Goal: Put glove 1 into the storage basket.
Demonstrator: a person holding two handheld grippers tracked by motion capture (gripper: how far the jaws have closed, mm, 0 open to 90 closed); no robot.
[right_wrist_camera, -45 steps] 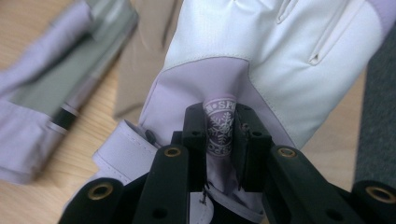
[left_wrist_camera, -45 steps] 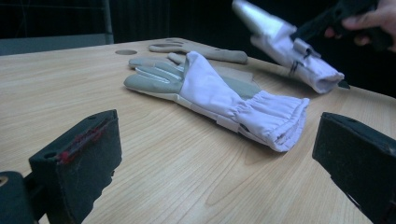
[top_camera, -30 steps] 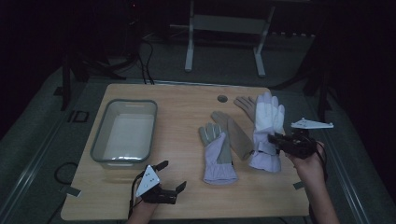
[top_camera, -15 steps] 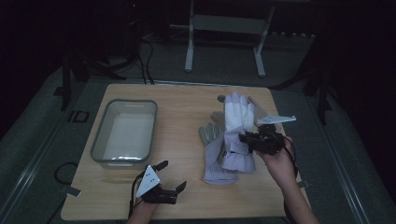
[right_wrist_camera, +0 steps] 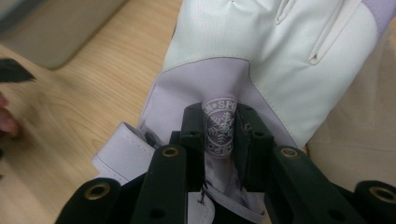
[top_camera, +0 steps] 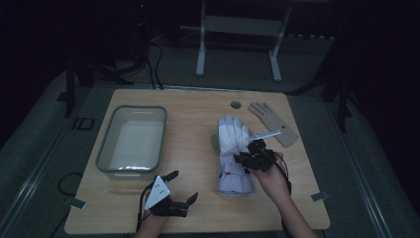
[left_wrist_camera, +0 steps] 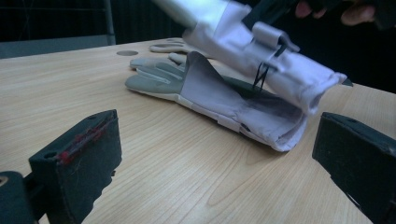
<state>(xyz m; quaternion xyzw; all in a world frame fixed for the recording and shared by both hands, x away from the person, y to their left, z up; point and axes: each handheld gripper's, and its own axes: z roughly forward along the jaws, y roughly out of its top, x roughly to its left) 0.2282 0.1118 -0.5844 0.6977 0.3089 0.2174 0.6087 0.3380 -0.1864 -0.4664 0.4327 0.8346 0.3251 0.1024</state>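
My right tool (top_camera: pixel 247 157) is clamped on the white and pale lilac winter glove (top_camera: pixel 233 136), its two black jaws pinching the round snowflake badge on the lilac cuff part, as the right gripper view (right_wrist_camera: pixel 219 133) shows plainly. I hold that glove lifted and tilted above the second glove of the same lilac and grey make (left_wrist_camera: pixel 224 100), which lies flat on the light wooden tabletop (top_camera: pixel 198 114) with its cuff opening turned toward my left tool; in the high view the held glove covers most of it. My left tool (top_camera: pixel 174 191) rests near the front edge of the tabletop with its jaws spread wide and nothing between them; its view looks straight at the lying glove's cuff. A clear plastic rectangular tub (top_camera: pixel 131 141) stands at the left side of the tabletop, well apart from the gloves. A flat tan hand-shaped cardboard cutout (top_camera: pixel 272 123) lies toward the far right corner, near a small round hole (top_camera: pixel 236 105) in the wood.
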